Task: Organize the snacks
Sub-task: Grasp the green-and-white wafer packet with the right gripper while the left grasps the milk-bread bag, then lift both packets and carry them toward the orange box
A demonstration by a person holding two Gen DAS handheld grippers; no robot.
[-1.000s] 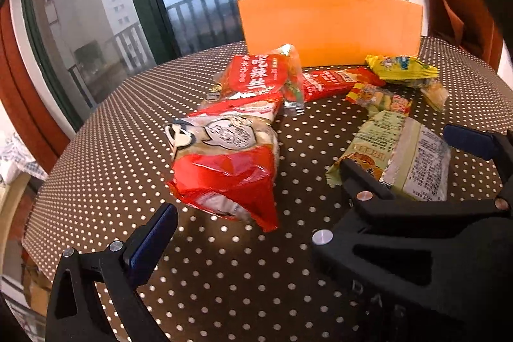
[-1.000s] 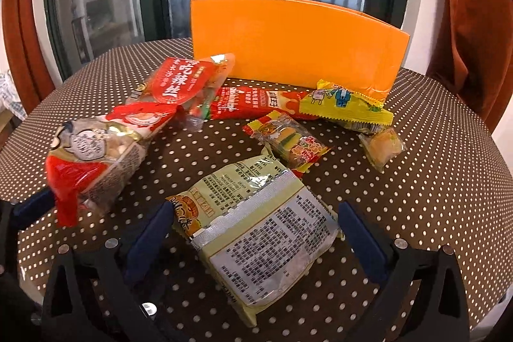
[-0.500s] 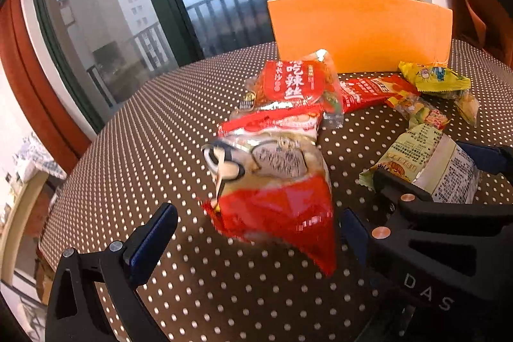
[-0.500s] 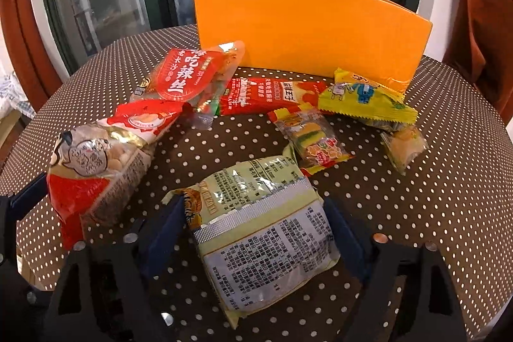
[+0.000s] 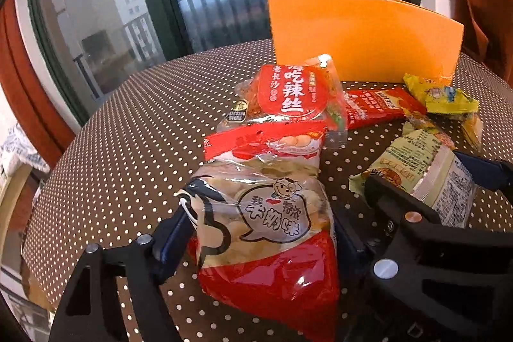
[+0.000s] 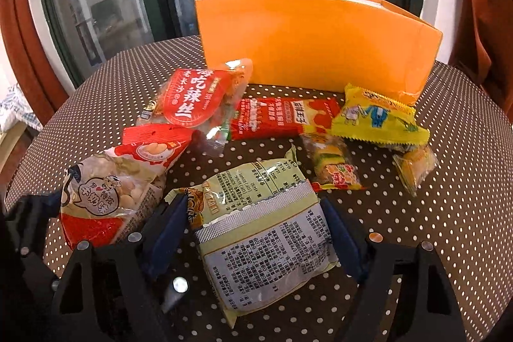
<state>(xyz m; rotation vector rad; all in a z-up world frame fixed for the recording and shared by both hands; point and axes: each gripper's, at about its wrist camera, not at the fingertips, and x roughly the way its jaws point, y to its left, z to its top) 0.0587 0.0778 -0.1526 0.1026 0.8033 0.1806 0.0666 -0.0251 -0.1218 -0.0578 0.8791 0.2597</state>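
My left gripper (image 5: 256,236) is shut on a red and white puffed-snack bag (image 5: 266,229), its blue pads pressing both sides. The bag also shows in the right wrist view (image 6: 109,197). My right gripper (image 6: 256,229) is shut on a pale green packet (image 6: 263,226), seam side up, which also shows in the left wrist view (image 5: 423,172). Both packs rest on the dotted table (image 6: 449,229). An orange box (image 6: 314,44) stands upright at the back.
Other snacks lie between the grippers and the box: a red spicy-strip pack (image 6: 195,98), a flat red packet (image 6: 282,117), a yellow bag (image 6: 378,120), a small colourful candy pack (image 6: 333,165) and a small orange-yellow pack (image 6: 413,169). A window with railing is behind.
Both grippers moved forward and closed: the left jaws came around the red and white bag, the right jaws around the pale green packet.
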